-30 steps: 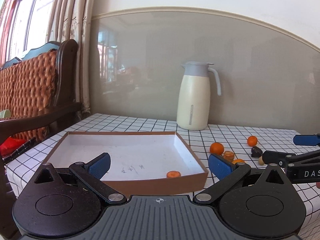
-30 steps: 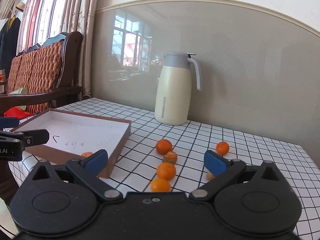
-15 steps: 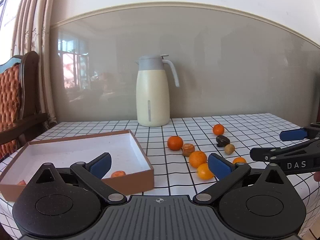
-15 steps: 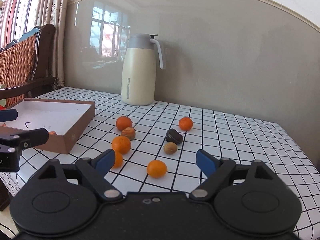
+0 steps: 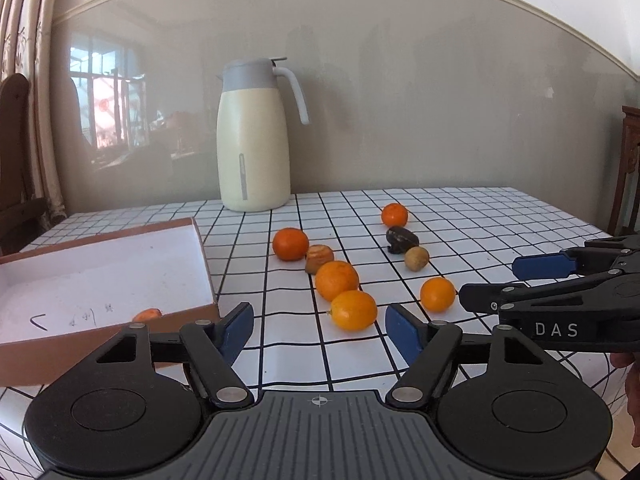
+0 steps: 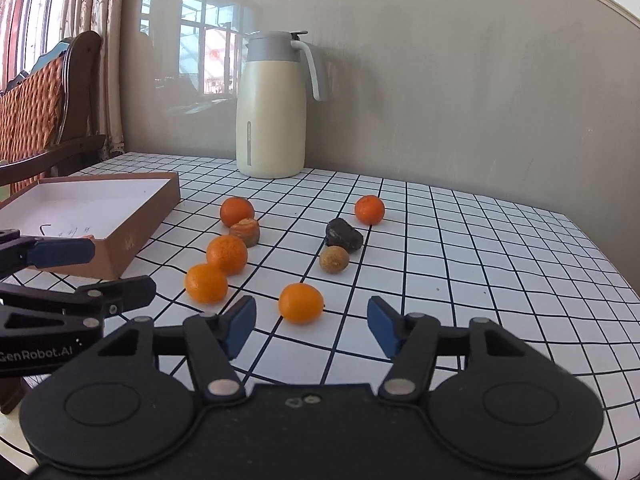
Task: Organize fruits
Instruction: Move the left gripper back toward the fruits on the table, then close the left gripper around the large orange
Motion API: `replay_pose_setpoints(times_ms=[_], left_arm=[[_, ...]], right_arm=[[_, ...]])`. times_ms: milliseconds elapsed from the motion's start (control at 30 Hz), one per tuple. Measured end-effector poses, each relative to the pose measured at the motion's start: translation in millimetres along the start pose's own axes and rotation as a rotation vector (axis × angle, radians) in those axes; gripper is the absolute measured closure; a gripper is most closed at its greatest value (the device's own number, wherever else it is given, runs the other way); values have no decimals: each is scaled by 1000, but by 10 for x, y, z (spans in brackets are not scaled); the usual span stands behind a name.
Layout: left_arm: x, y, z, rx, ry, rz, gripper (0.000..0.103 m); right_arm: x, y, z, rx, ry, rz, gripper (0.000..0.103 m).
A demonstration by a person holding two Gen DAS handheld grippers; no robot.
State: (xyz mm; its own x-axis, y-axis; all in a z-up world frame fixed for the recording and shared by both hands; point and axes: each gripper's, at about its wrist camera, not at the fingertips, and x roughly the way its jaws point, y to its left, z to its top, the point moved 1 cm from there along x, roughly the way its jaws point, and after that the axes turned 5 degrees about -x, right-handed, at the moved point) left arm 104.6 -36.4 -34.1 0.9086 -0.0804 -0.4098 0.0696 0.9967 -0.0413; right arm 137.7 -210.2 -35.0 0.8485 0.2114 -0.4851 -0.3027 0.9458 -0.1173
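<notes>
Left view alone shows orange piece (image 5: 147, 314) inside box (image 5: 120, 332).

bright daylight from left | window glare on wall panel (image 6: 192, 52) | sharp focus | fisheye-curved edges

left claw (image 5: 319, 331) | swung from box (image 5: 200, 248) toward oranges (image 5: 353, 310) | narrowed slightly

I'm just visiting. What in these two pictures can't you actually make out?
- Fruit in the box: left view shows only an orange sliver above the near wall; right view, the left gripper's finger covers it.
- Writing on the box floor: too small to read.
- Dark lump among the oranges: its kind is unclear.
- Chair: cut off by the edge.
</notes>
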Motion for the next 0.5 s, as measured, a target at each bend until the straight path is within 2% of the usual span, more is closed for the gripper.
replay_pose_setpoints(times_ms=[67, 233, 500], left_arm=[[71, -19, -2, -10, 8, -18, 38], [267, -109, -5, -18, 35, -33, 39], [514, -113, -10, -67, 86, -34, 46]], right_arm=[[46, -8, -6, -1, 8, 5, 55], [198, -8, -19, -23, 42, 17, 60], [411, -69, -15, 0, 88, 49, 68]])
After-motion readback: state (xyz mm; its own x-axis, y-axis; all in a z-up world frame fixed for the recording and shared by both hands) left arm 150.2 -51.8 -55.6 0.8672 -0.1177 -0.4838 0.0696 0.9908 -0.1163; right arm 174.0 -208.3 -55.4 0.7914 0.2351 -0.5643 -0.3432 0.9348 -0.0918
